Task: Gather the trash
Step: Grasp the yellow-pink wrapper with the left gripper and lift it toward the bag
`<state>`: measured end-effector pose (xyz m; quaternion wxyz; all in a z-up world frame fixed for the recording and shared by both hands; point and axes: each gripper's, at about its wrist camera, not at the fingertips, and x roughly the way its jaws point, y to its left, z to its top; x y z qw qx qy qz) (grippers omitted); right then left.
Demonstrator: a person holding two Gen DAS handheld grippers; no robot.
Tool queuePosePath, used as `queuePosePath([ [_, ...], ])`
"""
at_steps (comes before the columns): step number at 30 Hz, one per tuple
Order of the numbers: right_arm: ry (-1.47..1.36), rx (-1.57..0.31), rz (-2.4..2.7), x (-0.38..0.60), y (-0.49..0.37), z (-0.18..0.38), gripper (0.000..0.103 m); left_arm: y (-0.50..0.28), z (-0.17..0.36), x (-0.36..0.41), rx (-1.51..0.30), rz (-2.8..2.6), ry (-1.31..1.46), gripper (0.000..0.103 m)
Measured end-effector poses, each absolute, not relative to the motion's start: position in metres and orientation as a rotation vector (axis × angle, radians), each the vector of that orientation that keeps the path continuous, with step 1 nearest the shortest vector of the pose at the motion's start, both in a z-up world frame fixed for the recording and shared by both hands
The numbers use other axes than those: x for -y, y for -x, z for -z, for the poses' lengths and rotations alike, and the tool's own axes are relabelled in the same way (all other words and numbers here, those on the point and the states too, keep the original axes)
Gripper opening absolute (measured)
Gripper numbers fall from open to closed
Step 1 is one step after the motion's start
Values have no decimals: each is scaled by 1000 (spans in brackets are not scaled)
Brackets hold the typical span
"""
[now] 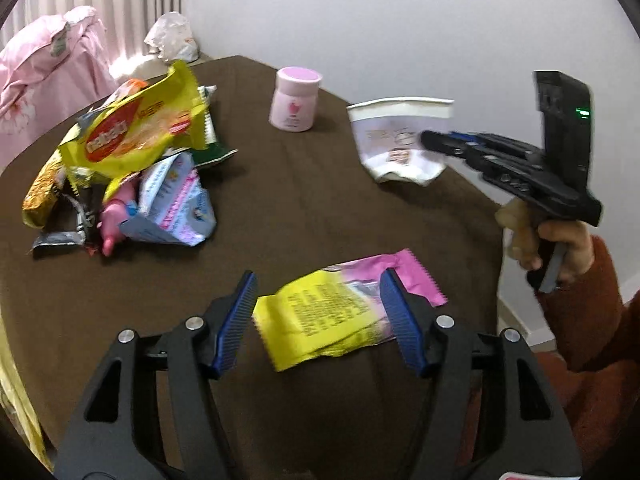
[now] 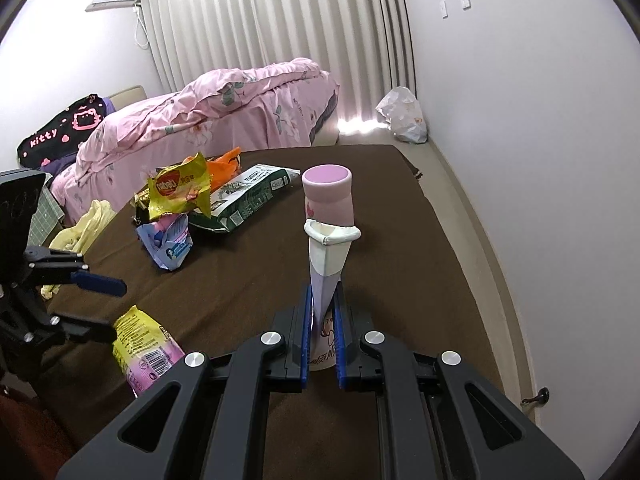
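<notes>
My left gripper [image 1: 318, 288] is open, its blue pads either side of a yellow and pink wrapper [image 1: 340, 312] that lies flat on the brown table [image 1: 304, 208]. My right gripper [image 2: 323, 300] is shut on a squashed white paper cup [image 2: 330, 256] and holds it above the table; it shows in the left wrist view as the cup [image 1: 396, 136] in the right gripper [image 1: 430, 140]. A pile of wrappers [image 1: 132, 160] lies at the left, topped by a yellow snack bag [image 1: 136, 132]. The wrapper [image 2: 140, 340] and left gripper [image 2: 112, 304] show in the right wrist view.
A pink jar [image 1: 295, 99] stands on the table's far side, also in the right wrist view [image 2: 328, 196]. A green and white bag [image 2: 244, 200] lies by the pile. A bed with a pink quilt [image 2: 208, 120] is beyond. A white plastic bag [image 2: 402, 114] sits on the floor.
</notes>
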<state>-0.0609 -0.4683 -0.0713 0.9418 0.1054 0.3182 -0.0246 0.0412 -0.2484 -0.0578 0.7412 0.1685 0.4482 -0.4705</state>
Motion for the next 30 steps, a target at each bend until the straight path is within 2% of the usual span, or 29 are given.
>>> queuePosePath([
  [5, -240, -652, 63, 474, 68, 74, 11, -54, 84, 259, -1060, 959, -433, 59],
  [9, -251, -653, 66, 475, 71, 78, 11, -36, 92, 271, -1007, 906, -539, 54],
  [11, -247, -653, 67, 474, 71, 78, 11, -31, 94, 274, -978, 884, -553, 47],
  [13, -240, -653, 66, 473, 71, 78, 11, -27, 94, 275, -967, 875, -546, 35],
  [16, -243, -649, 48, 470, 71, 78, 11, -29, 87, 267, -961, 866, -480, 30],
  [23, -177, -626, 1, 450, 72, 66, 11, -35, 60, 230, -846, 746, -356, 28],
  [30, -132, -610, -64, 425, 62, 49, 11, -48, 40, 176, -824, 613, -181, 28],
])
